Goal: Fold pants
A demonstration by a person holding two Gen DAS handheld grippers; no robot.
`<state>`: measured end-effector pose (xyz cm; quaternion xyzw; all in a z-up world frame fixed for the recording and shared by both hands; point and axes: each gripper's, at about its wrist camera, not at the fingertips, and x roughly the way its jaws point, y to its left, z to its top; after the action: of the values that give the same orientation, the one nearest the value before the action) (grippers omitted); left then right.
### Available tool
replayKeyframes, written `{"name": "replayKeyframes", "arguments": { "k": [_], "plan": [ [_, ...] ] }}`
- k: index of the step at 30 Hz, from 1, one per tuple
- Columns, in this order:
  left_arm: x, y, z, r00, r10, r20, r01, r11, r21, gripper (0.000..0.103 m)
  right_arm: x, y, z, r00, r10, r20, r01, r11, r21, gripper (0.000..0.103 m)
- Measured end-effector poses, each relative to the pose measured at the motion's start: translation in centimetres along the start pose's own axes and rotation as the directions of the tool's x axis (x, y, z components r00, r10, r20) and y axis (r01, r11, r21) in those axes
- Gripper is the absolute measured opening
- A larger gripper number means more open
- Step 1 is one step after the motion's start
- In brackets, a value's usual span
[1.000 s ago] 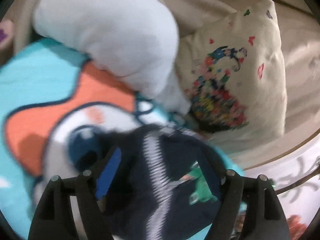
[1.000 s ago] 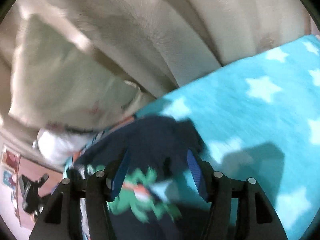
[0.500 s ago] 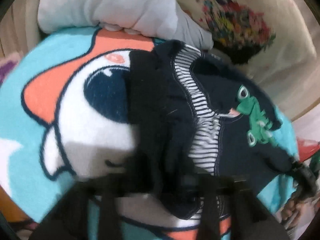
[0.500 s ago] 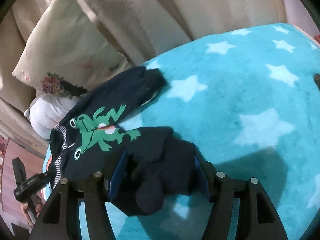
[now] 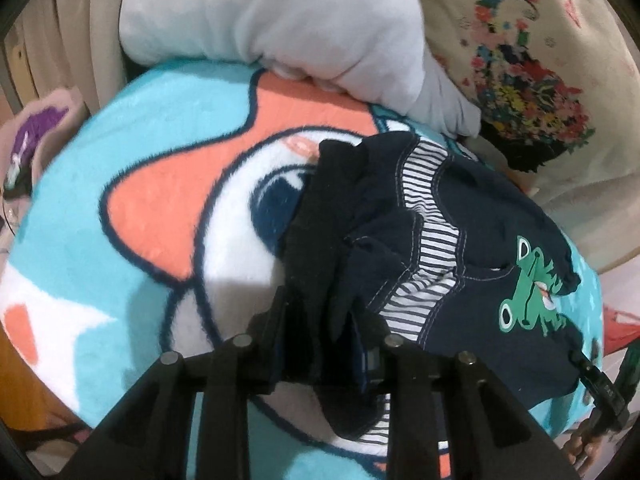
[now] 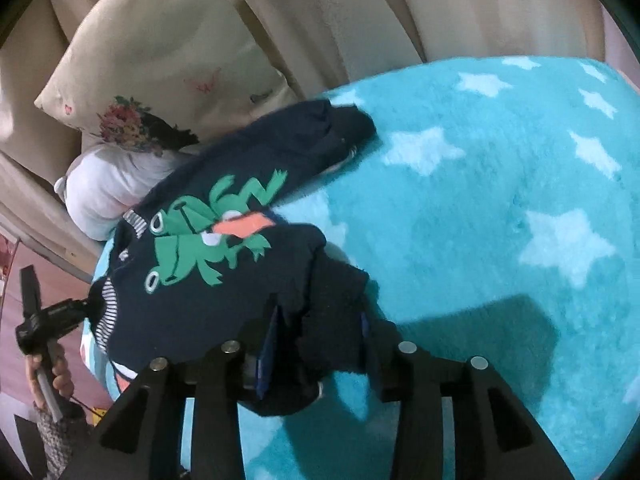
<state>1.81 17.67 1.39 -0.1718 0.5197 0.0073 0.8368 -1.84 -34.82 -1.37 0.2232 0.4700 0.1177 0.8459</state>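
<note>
Left wrist view shows my left gripper (image 5: 320,344) clamped on the pants (image 5: 440,240) waistband at 6 o'clock on the blanket (image 5: 140,128), while my right gripper (image 6: 316,344) pinches a leg end; I keep both edges level, taut.

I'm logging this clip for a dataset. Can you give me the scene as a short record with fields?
garment: navy pants with green frog print
surface: turquoise star blanket
left gripper: jaws shut on striped waistband end
right gripper: jaws shut on a leg end
background: floral pillow, white pillow
fold state: not yet folded
</note>
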Motion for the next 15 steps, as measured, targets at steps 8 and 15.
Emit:
{"name": "replayKeyframes", "arguments": {
  "k": [8, 15],
  "plan": [
    [-2.9, 3.0, -1.9, 0.991, -0.100, 0.094, 0.108, 0.991, -0.084, 0.038, 4.0, -0.9, 8.8, 0.995, -0.104, -0.010, 0.104, 0.994, 0.036, 0.063],
    [-6.9, 4.1, -2.8, 0.973, -0.074, 0.219, 0.092, 0.993, -0.074, 0.056, 8.1, -1.7, 10.1, 0.995, -0.073, -0.068, 0.079, 0.992, 0.096, 0.017]
  ]
}}
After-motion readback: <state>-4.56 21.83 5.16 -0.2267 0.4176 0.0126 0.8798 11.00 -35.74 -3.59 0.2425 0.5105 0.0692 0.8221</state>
